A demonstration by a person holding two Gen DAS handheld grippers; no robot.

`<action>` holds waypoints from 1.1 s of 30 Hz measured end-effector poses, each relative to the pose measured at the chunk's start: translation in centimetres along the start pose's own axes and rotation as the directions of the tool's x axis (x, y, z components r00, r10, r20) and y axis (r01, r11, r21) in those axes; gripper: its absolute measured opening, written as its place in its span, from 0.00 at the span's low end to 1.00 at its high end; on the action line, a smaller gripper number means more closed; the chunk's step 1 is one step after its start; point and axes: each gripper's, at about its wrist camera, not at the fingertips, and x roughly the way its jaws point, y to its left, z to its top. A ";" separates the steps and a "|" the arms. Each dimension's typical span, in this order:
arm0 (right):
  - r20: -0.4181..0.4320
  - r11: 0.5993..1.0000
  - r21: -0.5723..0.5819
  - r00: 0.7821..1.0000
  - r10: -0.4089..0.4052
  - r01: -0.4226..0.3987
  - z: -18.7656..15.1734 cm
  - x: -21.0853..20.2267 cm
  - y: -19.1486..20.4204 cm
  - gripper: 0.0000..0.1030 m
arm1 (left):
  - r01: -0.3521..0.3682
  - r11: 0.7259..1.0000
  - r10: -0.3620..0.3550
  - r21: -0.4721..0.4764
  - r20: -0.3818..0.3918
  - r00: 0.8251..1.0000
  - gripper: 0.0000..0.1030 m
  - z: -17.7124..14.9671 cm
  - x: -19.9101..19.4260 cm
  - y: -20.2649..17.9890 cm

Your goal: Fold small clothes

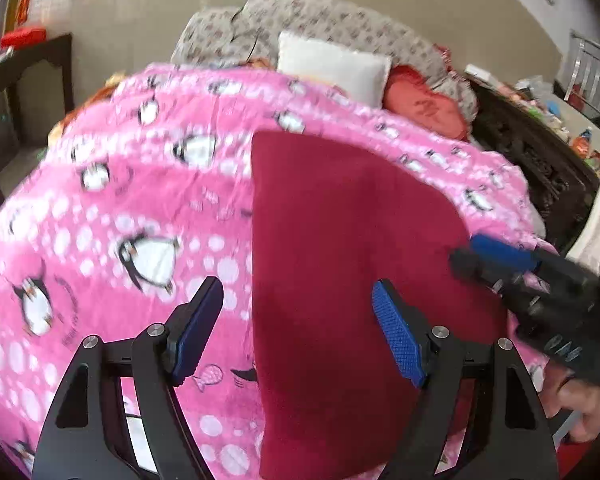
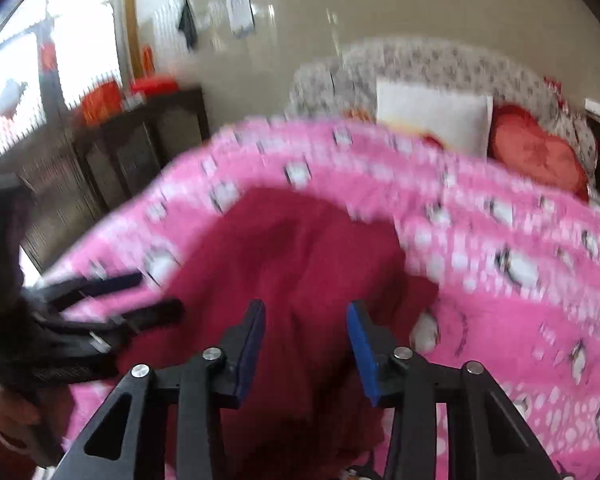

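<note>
A dark red small garment (image 1: pixel 340 264) lies flat on the pink penguin-print blanket (image 1: pixel 132 208), folded with a straight left edge. My left gripper (image 1: pixel 298 292) is open above it, its fingers straddling that left edge. My right gripper shows in the left wrist view (image 1: pixel 466 252) at the garment's right edge, its fingers close together. In the right wrist view the garment (image 2: pixel 300 256) lies rumpled below my open right gripper (image 2: pixel 306 312), which holds nothing. The left gripper (image 2: pixel 156 296) shows there at the left, open. The right wrist view is motion-blurred.
The blanket (image 2: pixel 500 264) covers a bed. A white pillow (image 1: pixel 332 66), a red cushion (image 1: pixel 428 108) and a floral quilt (image 1: pixel 308 20) lie at its head. A dark wooden cabinet (image 2: pixel 112 160) stands left, a cluttered dark table (image 1: pixel 540 152) right.
</note>
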 end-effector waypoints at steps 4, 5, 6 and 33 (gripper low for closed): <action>-0.013 0.989 0.126 0.997 0.075 -0.073 -2.5 1.9 -3.3 0.39 | 0.022 1.000 -0.022 -0.016 -0.008 1.000 0.76 -1.0 1.3 -0.3; -0.004 0.984 0.152 0.996 0.090 -0.088 -2.5 1.5 -3.5 0.39 | 0.000 1.000 0.000 -0.002 0.010 1.000 0.76 -1.0 1.2 -0.6; 0.005 0.984 0.153 0.996 0.088 -0.088 -2.5 0.9 -3.6 0.39 | -0.028 0.999 0.027 0.017 0.021 0.999 0.76 -1.0 1.0 -0.9; 0.125 0.984 0.176 0.990 -0.059 0.037 -4.8 -9.1 1.0 0.49 | -0.258 0.962 0.243 0.089 0.153 0.958 0.76 -3.0 -5.7 -3.7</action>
